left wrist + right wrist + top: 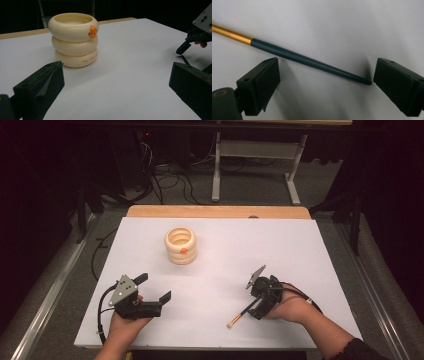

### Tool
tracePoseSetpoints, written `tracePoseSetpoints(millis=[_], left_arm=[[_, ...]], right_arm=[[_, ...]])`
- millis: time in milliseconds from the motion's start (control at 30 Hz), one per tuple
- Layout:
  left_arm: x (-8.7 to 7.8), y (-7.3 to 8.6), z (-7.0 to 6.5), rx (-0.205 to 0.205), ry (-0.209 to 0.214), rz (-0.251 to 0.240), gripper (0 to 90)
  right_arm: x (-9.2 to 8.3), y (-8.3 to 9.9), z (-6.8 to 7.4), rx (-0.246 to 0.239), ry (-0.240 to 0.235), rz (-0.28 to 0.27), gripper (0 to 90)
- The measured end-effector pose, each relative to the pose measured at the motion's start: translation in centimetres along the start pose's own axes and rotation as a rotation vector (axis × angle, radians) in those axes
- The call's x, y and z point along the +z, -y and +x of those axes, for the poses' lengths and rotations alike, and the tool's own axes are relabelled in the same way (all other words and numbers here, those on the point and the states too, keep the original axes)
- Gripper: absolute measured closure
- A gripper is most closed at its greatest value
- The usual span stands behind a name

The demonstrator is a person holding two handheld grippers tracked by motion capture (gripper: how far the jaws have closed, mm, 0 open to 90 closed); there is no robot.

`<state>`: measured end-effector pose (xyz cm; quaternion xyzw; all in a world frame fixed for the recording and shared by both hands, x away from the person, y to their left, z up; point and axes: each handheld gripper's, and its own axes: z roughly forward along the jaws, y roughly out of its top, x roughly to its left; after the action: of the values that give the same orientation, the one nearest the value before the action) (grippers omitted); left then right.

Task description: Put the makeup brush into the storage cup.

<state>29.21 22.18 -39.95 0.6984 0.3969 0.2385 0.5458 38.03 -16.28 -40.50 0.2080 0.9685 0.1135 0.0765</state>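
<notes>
Brush (243, 312) lies on table (300, 245) front-right — ringed cup (180, 245) behind, leftward.

Brush (307, 58) tip — cut off by edge

a white table top (300, 245) with a light wooden strip (215, 211) along its far edge stands on grey carpet (260, 182). beyond it, black cables (170, 177) tangle on the floor at far left, beside the pale metal legs of a stand (295, 185). the surrounding room is dark, with black walls.
</notes>
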Motion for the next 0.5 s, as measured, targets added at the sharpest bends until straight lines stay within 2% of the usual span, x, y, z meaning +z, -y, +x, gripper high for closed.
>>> tracePoseSetpoints(millis=[333,500], left_arm=[[-0.05,0.01,0.04,-0.001,0.000,0.000,0.5],[-0.07,0.01,0.03,-0.001,0.001,0.001,0.5]], right_arm=[[0.10,0.10,-0.39,0.012,-0.036,-0.006,12.3],[0.00,0.15,-0.48,0.014,-0.035,-0.006,15.0]])
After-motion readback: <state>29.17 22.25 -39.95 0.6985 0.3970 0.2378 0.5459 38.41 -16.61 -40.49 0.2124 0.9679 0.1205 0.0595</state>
